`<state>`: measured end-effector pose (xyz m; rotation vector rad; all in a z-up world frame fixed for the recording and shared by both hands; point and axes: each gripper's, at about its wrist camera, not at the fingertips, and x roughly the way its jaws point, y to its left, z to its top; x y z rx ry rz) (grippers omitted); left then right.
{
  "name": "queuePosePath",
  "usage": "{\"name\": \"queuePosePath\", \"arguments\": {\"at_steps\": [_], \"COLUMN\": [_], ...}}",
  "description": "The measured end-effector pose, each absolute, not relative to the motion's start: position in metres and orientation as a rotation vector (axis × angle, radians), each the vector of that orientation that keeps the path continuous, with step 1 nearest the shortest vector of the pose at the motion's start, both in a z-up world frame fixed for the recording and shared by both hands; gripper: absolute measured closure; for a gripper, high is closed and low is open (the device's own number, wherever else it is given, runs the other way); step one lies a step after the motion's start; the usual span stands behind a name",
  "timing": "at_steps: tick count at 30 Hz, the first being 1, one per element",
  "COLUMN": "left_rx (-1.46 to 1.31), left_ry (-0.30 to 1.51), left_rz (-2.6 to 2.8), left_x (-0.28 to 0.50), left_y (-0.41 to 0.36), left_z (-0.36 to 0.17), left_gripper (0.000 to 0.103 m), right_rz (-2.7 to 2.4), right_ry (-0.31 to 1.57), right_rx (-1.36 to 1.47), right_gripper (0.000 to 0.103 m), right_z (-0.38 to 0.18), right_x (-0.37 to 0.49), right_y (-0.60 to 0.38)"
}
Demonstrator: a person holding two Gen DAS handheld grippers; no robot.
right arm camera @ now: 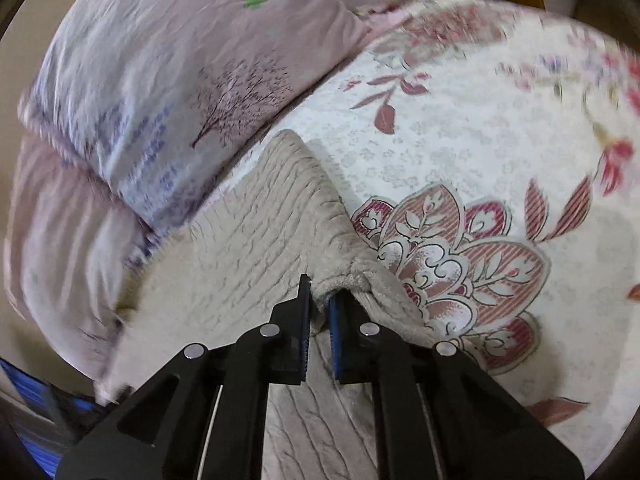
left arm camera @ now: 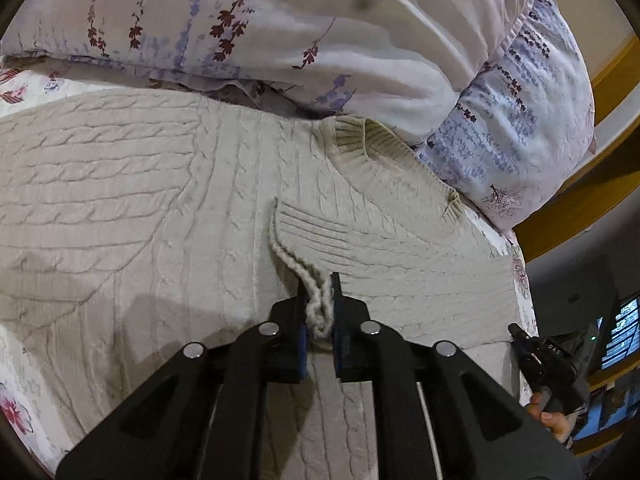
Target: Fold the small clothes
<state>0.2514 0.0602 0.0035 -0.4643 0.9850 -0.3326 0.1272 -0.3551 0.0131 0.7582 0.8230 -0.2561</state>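
Right wrist view is motion-blurred toward the edges; the pillow (right arm camera: 132,92) and bed sheet (right arm camera: 460,136) print smear there. The sweater (left arm camera: 160,208) runs past the bottom of both views, so its hem and full outline are cut off. The gripper bodies hide the cloth directly beneath them.

Left gripper (left arm camera: 319,300): fingers close together, pinching a ribbed cuff edge (left arm camera: 316,304) of the sweater; the cuff bunches into a loop between the blue pads. This sleeve lies folded across the sweater's front. The gripper points toward the collar (left arm camera: 372,148) and the pillows (left arm camera: 280,32) beyond.

Right gripper (right arm camera: 320,300): fingers nearly together, nipping a bunched fold of the sweater (right arm camera: 256,216) at its tips; the cloth rises in a ridge from the pads. In the left wrist view the right gripper (left arm camera: 520,334) appears small at the sweater's right edge, with the person's fingers (left arm camera: 556,424) on its handle; its jaw state cannot be told from there.

Sweater: cream cable knit, lying flat on the flowered bed sheet (left arm camera: 16,400), collar end against the pillows. Its long axis runs from the pillows toward the cameras.
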Motion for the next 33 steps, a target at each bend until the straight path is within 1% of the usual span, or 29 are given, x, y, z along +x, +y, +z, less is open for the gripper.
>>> {"name": "queuePosePath", "arguments": {"at_steps": [1, 2, 3, 4, 6, 7, 9, 11, 16, 18, 22, 24, 26, 29, 30, 33], "left_rx": [-0.464, -0.466, -0.469, -0.472, -0.477, -0.48, -0.494, -0.516, -0.592, -0.621, -0.716, -0.766, -0.815, -0.926, -0.959, -1.037], "left_ry": [0.986, 0.986, 0.981, 0.966, 0.926, 0.912, 0.892, 0.868, 0.808, 0.792, 0.765, 0.755, 0.755, 0.756, 0.747, 0.717], "left_rz": [-0.334, -0.335, -0.337, -0.335, -0.323, -0.324, -0.321, -0.305, -0.189, -0.131, 0.002, 0.06, 0.099, 0.134, 0.134, 0.153], "left_x": [0.251, 0.25, 0.248, 0.245, 0.235, 0.231, 0.224, 0.211, 0.174, 0.162, 0.142, 0.137, 0.135, 0.138, 0.138, 0.142], "left_y": [0.061, 0.063, 0.065, 0.07, 0.083, 0.09, 0.1, 0.12, 0.188, 0.214, 0.273, 0.295, 0.312, 0.333, 0.338, 0.349], "left_z": [0.004, 0.006, 0.008, 0.012, 0.021, 0.025, 0.03, 0.035, 0.045, 0.046, 0.043, 0.038, 0.031, 0.017, 0.013, 0.01], "left_gripper": [0.088, 0.085, 0.073, 0.058, 0.048, 0.045, 0.044, 0.044, 0.044, 0.044, 0.044, 0.044, 0.044, 0.046, 0.048, 0.049], "right_rz": [-0.27, -0.289, -0.294, -0.291, -0.279, -0.254, -0.167, -0.054, 0.146, 0.188, 0.24, 0.25, 0.232, 0.24, 0.249, 0.269], "right_ry": [0.835, 0.845, 0.845, 0.835, 0.793, 0.78, 0.797, 0.837, 0.963, 0.975, 0.978, 1.03, 0.986, 1.004, 1.019, 1.04], "right_rx": [0.713, 0.658, 0.62, 0.583, 0.487, 0.448, 0.394, 0.346, 0.191, 0.117, 0.06, -0.003, -0.067, -0.02, 0.032, 0.116], "right_gripper": [0.089, 0.081, 0.073, 0.07, 0.069, 0.069, 0.065, 0.065, 0.065, 0.065, 0.065, 0.064, 0.063, 0.062, 0.062, 0.056], "right_z": [0.018, 0.025, 0.03, 0.037, 0.057, 0.066, 0.076, 0.078, 0.061, 0.053, 0.043, 0.026, 0.023, 0.025, 0.025, 0.028], "right_x": [0.128, 0.126, 0.124, 0.122, 0.113, 0.112, 0.119, 0.134, 0.176, 0.189, 0.202, 0.207, 0.204, 0.202, 0.203, 0.201], "right_y": [-0.35, -0.345, -0.34, -0.336, -0.322, -0.313, -0.294, -0.269, -0.191, -0.16, -0.126, -0.108, -0.1, -0.105, -0.112, -0.124]}}
